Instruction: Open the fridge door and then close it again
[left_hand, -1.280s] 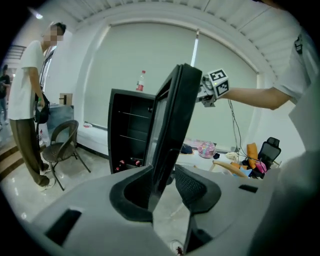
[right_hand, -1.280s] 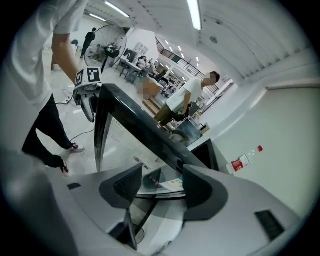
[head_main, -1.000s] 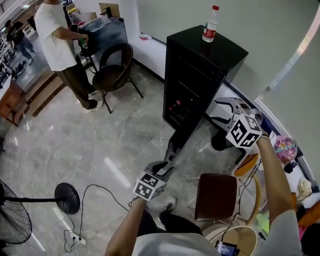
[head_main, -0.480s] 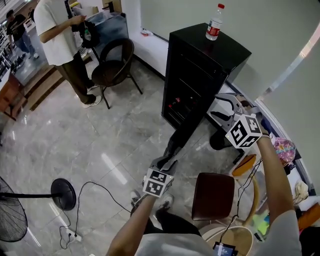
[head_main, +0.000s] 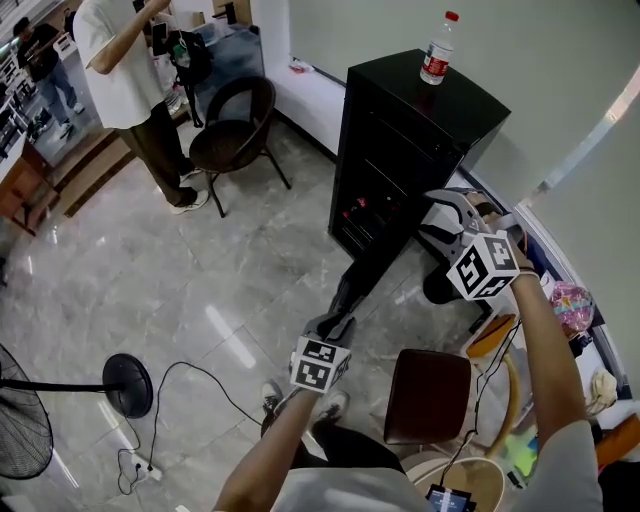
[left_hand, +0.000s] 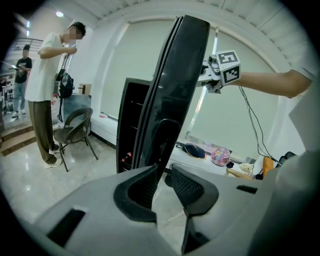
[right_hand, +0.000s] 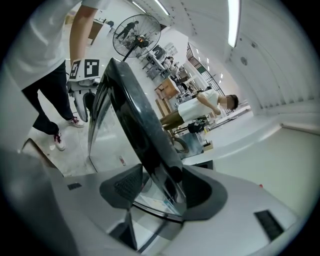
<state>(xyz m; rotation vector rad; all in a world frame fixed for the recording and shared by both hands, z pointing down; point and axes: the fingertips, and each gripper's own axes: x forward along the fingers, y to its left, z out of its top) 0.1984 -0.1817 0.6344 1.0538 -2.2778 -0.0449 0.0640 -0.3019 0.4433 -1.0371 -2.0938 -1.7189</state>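
Looking down from the head view, the tall black fridge (head_main: 410, 130) stands ahead of both grippers, its black glass-fronted fridge door (head_main: 365, 275) swung wide open toward the person. The left gripper (head_main: 330, 325) sits at the door's free edge. The right gripper (head_main: 445, 215) is at the door's top, nearer the cabinet, and a clear plastic water bottle with a red label (head_main: 438, 48) stands on the fridge beyond it. In the left gripper view, the door's edge rises straight ahead from the tip of the left-hand jaw. The jaws have just been closing, yet floor shows between the door and the other pad, so they do not clamp it. In the right gripper view, the thick door slab fills the wide gap between the jaws, and both pads grip it.
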